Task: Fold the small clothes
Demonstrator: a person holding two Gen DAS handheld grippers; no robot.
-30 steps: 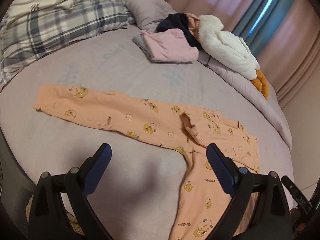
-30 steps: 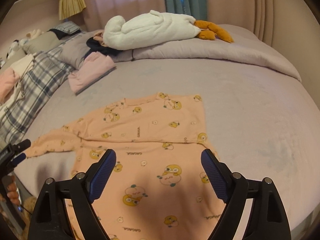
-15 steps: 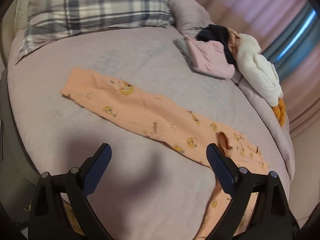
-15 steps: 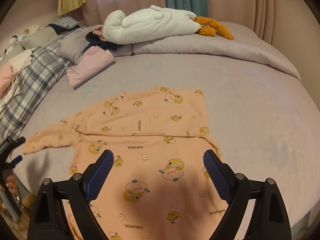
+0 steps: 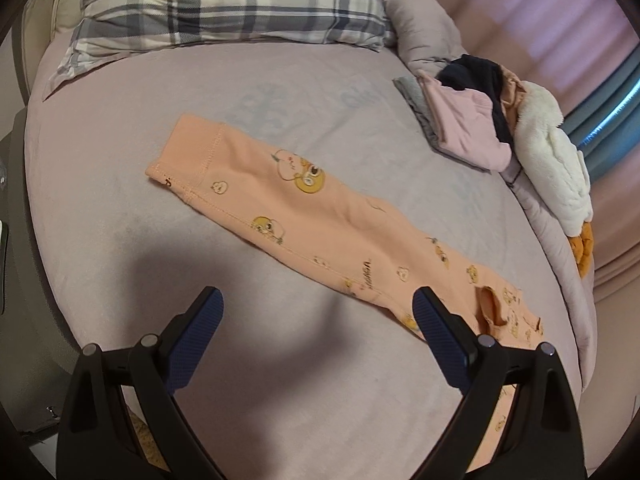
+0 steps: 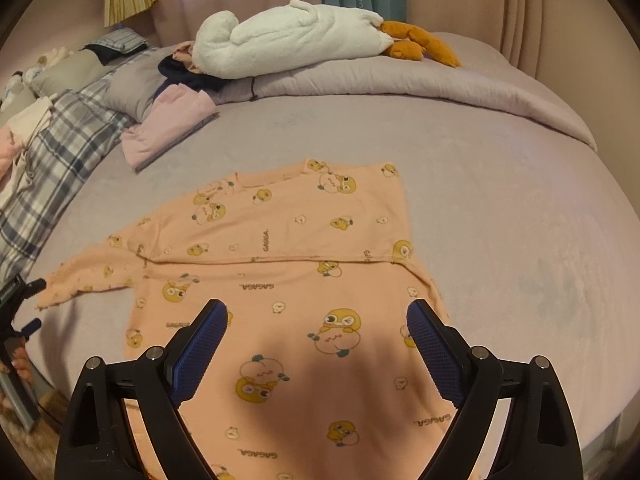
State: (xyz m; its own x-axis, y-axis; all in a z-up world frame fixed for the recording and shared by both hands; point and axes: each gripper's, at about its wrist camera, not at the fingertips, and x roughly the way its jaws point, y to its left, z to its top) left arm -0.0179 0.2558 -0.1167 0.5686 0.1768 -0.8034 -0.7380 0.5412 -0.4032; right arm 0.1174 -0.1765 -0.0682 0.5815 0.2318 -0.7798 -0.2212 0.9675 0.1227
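A peach long-sleeved child's top with yellow duck prints [image 6: 288, 280] lies flat on the lilac bed sheet [image 6: 500, 200]. One side is folded over the body along a straight seam line. The other sleeve [image 5: 288, 200] stretches out flat toward the plaid pillow, its cuff at the far end. My left gripper [image 5: 318, 312] is open and empty, hovering over the sheet just short of that sleeve. My right gripper [image 6: 316, 320] is open and empty above the shirt's body. The left gripper's tip shows at the left edge of the right wrist view [image 6: 20, 292].
A folded pink garment [image 5: 464, 128] lies on a grey one near a dark garment [image 5: 476, 76]. A white plush duck [image 6: 288, 36] lies on the rolled lilac duvet [image 6: 440, 80]. A plaid pillow [image 5: 224, 4] is at the head. The bed edge is close below both grippers.
My left gripper has swung along the sleeve toward its cuff and come closer to it. My right gripper has stayed almost still over the shirt's body. Both stayed open.
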